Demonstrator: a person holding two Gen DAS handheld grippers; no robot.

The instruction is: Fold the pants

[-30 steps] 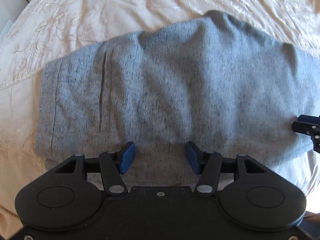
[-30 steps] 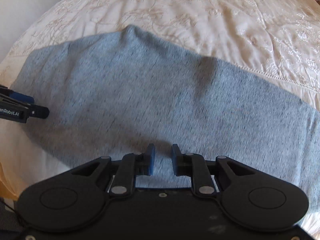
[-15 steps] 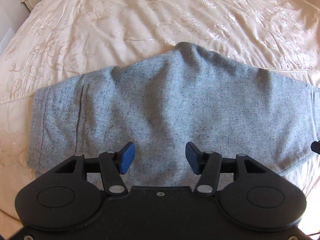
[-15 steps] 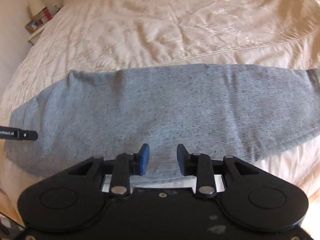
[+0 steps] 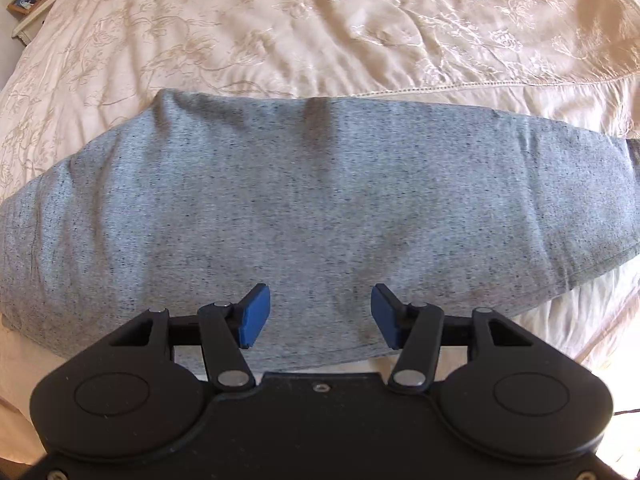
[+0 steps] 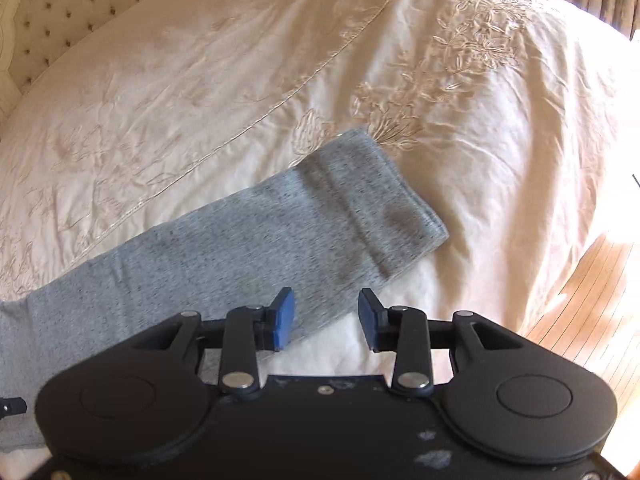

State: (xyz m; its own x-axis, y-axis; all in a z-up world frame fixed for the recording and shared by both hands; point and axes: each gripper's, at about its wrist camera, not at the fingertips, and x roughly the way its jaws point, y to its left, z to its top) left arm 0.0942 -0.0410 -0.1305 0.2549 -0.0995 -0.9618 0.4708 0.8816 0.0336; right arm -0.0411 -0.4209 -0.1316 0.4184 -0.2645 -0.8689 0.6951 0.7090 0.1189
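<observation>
The grey heathered pants [image 5: 312,208] lie flat on the cream bedspread, folded lengthwise into one long band running left to right. My left gripper [image 5: 318,316] is open and empty, hovering over the band's near edge around its middle. In the right wrist view the pants [image 6: 248,244] run from lower left to a cuff end [image 6: 400,216] at centre right. My right gripper [image 6: 326,318] is open and empty, just above the near edge close to that end.
The embroidered cream bedspread [image 5: 320,28] stretches beyond the pants. A tufted headboard [image 6: 60,12] is at the far left of the right view. The bed's edge drops to a wooden floor [image 6: 592,312] on the right. A nightstand [image 5: 28,4] stands at top left.
Both grippers have let the pants lie and pulled back. The right gripper has opened wider and swung right toward the cuff end. The left gripper has shifted right along the band.
</observation>
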